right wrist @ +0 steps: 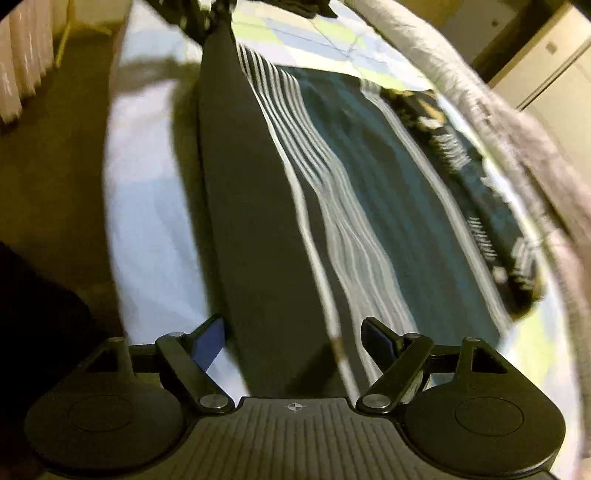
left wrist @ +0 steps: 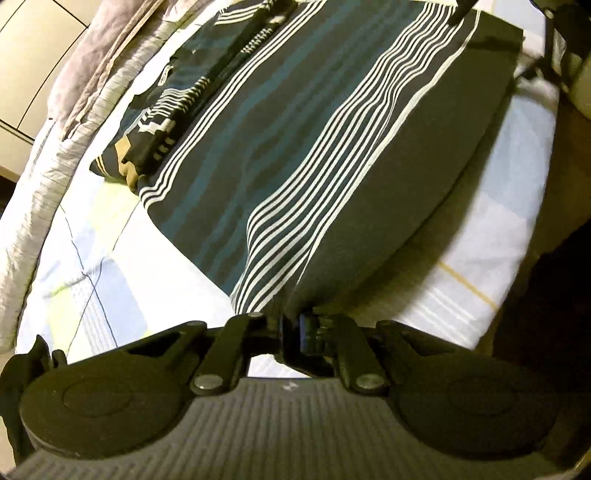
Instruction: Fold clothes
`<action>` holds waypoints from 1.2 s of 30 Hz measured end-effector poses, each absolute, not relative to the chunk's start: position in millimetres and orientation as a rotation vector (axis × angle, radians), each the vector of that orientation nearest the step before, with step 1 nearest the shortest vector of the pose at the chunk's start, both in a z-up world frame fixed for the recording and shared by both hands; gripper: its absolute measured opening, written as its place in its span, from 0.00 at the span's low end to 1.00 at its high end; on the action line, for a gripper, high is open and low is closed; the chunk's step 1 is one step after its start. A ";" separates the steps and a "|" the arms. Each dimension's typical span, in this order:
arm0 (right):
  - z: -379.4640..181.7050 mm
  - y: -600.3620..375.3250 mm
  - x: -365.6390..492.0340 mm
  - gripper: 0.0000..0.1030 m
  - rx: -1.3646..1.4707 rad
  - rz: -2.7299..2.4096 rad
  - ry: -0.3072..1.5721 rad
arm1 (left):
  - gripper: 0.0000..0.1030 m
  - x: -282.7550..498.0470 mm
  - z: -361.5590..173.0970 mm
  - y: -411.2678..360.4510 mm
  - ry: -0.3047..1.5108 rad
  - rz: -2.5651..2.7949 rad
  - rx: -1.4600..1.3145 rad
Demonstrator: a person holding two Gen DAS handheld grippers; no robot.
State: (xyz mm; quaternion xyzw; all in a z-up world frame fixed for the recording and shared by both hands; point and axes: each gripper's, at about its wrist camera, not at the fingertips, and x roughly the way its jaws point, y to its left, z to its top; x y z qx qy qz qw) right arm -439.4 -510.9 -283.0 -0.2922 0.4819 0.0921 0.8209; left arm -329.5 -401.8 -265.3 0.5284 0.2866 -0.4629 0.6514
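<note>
A dark striped garment (left wrist: 314, 147) lies spread across the bed (left wrist: 110, 280), its bands of thin white lines and a teal panel running lengthwise over the pale checked sheet. The left tool (left wrist: 290, 328) has its two fingers drawn tight together on the near corner of that cloth, pinching the edge where the white stripes meet the plain dark band. At the far corner of the same edge, the right tool shows only as a dark tip (left wrist: 460, 11) at the top of the left view. From the right wrist view the right tool (right wrist: 295, 339) stands wide, its fingers apart on either side of the garment's dark border, the cloth passing between them without being gripped; the view is blurred. Beside the garment, toward the rumpled grey blanket (left wrist: 48, 155) along the bed's far side, sits a folded striped piece (left wrist: 173, 107) with tan patches at one end.
</note>
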 end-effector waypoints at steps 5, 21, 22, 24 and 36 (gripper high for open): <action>-280.9 -546.0 -454.2 0.58 -0.695 0.101 1.065 | 0.07 -332.2 -266.0 -405.5 0.631 -1.076 1.221; -210.5 -535.2 -474.3 0.04 -0.528 0.275 1.216 | 0.02 -373.7 -200.4 -370.8 0.590 -1.205 1.281; -207.2 -530.9 -481.0 0.04 -0.514 0.296 1.231 | 0.02 -380.9 -198.8 -365.0 0.607 -1.213 1.280; -200.6 -522.4 -494.5 0.04 -0.484 0.338 1.261 | 0.02 -397.6 -198.9 -349.8 0.655 -1.231 1.279; -162.0 -490.9 -552.6 0.04 -0.344 0.556 1.393 | 0.03 -461.8 -189.6 -300.5 0.967 -1.303 1.194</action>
